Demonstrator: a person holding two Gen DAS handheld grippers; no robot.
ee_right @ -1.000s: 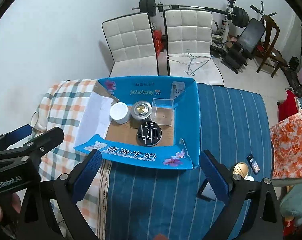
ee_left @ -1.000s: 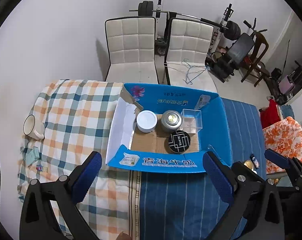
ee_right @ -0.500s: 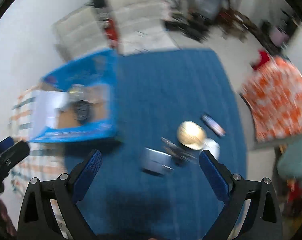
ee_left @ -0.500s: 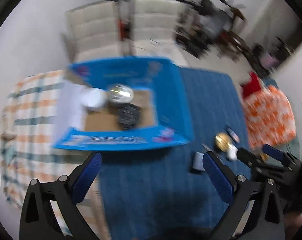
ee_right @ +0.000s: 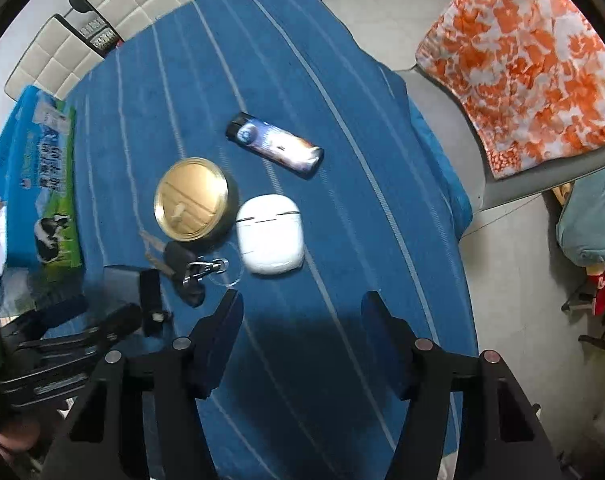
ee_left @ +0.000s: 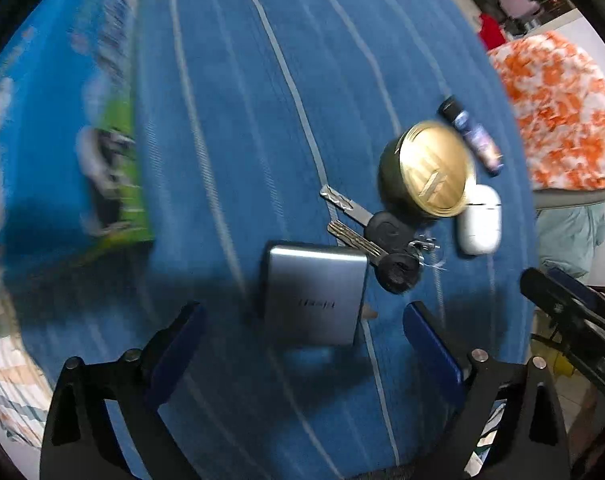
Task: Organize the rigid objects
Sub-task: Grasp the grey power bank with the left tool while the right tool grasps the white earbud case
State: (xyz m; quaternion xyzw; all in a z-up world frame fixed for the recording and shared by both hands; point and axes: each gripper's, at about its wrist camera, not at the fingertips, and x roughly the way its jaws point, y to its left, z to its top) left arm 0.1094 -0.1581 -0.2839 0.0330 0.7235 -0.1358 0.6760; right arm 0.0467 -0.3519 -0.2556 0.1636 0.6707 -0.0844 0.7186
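Observation:
On the blue striped cloth lie a silver flat case (ee_left: 316, 296), a bunch of keys (ee_left: 376, 238), a gold round tin (ee_left: 432, 170), a white earbud case (ee_left: 478, 220) and a dark lighter (ee_left: 472, 134). My left gripper (ee_left: 302, 340) is open just above the silver case, one finger on each side of it. In the right wrist view the white earbud case (ee_right: 270, 234) lies just ahead of my open right gripper (ee_right: 302, 316); the gold tin (ee_right: 192, 198), the lighter (ee_right: 274, 146) and the keys (ee_right: 182, 264) lie around it. The left gripper (ee_right: 114, 320) shows at lower left.
The blue milk carton box (ee_left: 62, 128) stands left of the objects, also the box (ee_right: 38, 184) in the right wrist view. White padded chairs (ee_right: 114, 4) stand behind the table. An orange-and-white patterned cloth (ee_right: 522, 60) covers a seat past the table's right edge (ee_right: 458, 208).
Both grippers have swung right, away from the blue box, and dropped close to the cloth. The left one now straddles the silver case; the right one faces the earbud case.

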